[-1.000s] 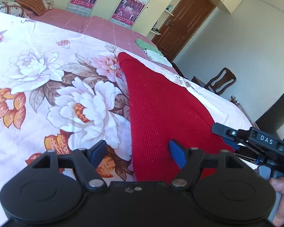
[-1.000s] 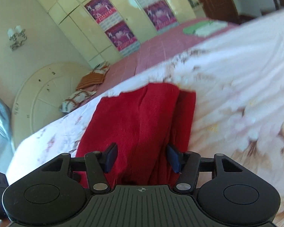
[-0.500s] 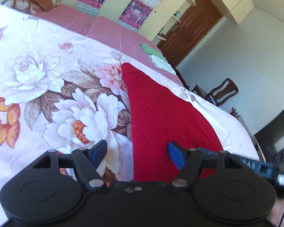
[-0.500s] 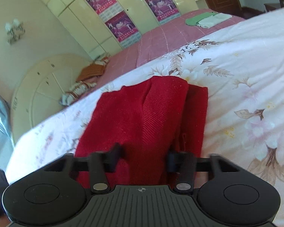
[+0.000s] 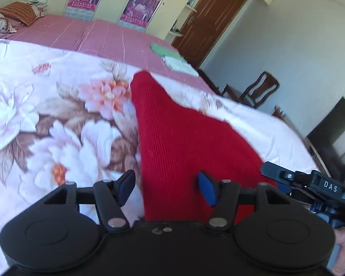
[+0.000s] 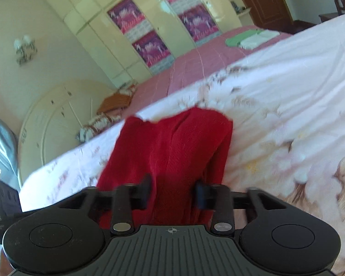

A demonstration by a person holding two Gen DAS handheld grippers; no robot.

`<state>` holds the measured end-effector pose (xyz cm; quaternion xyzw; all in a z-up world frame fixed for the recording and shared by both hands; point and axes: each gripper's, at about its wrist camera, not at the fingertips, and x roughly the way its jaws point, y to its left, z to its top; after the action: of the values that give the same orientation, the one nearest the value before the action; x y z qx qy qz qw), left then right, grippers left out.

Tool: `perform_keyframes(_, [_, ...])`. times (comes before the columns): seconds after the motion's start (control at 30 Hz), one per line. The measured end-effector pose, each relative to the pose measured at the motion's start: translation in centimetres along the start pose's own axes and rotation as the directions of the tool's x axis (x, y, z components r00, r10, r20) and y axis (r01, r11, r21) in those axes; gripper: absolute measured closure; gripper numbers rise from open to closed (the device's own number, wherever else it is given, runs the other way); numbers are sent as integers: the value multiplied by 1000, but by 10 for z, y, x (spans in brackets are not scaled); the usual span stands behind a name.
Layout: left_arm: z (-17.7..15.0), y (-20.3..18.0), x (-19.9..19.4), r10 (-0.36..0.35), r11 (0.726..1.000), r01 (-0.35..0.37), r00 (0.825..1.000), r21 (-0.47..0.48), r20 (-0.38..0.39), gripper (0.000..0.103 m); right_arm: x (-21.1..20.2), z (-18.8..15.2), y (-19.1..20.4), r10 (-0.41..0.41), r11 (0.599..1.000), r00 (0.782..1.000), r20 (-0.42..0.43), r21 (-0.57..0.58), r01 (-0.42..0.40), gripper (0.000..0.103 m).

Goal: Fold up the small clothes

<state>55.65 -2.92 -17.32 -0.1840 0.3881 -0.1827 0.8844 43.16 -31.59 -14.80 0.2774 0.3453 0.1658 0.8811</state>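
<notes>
Red ribbed knit garment (image 5: 184, 142) lies on the floral bedspread (image 5: 46, 119) already doubled lengthwise into a narrow strip, cross fold likely left; left gripper (image 5: 166, 187) closing, right gripper (image 6: 172, 192) opening, both straddling its near edge, neither gripping.

We see a bright, daylit room in both views, with soft light washing over the floral bedspread (image 5: 46, 119) ahead of the tongs. Glare shines on the glossy wardrobe doors (image 6: 163, 7) far beyond the right tongs. Motion blur smears the right wrist view: the fingertips (image 6: 147, 184) are soft and the flower print to their right is streaked. The left wrist view is only mildly blurred; its blue pads (image 5: 207, 187) stay fairly crisp. The red knit garment (image 5: 184, 142) lies in saturated colour between them. Fisheye bending curves walls and darkens the corners.
</notes>
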Motion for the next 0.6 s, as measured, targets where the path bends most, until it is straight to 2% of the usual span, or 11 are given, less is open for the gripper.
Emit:
perform_keyframes(0.03, [6,2,4,2,1000,-2,1000,-10,-5,45,-4,6,-4,-8,1000,1000,30,18,8,40])
perform_keyframes(0.17, [21,6,23,17,1000,-17,999,-6,-45,44,6,33,-31,24,988,999,45,152,-31,41])
perform_keyframes(0.23, [21,7,27,45,999,-43,998,24,-53,43,20,43,-35,11,989,1000,2,151,-11,59])
perform_keyframes(0.3, [16,10,25,60,997,-58,997,48,-42,43,31,49,-35,17,992,999,-33,123,-12,88])
perform_keyframes(0.33, [14,11,23,60,997,-59,998,46,-35,42,32,51,-30,12,998,1000,-23,68,-10,93])
perform_keyframes(0.4, [11,12,21,62,997,-60,998,55,-28,42,30,54,-14,-26,997,999,23,-71,27,95])
perform_keyframes(0.43, [11,12,22,63,996,-61,998,59,-28,41,34,52,-11,-42,992,999,24,-115,44,95])
perform_keyframes(0.47, [11,11,22,64,996,-62,997,63,-32,41,43,49,-12,-93,986,996,2,-141,93,95])
perform_keyframes(0.5, [12,10,21,68,995,-65,997,71,-37,41,50,47,-14,-139,978,990,-22,-157,134,95])
perform_keyframes(0.6, [12,4,3,59,995,-57,998,87,-20,43,43,45,-18,-141,983,989,-36,-125,136,94])
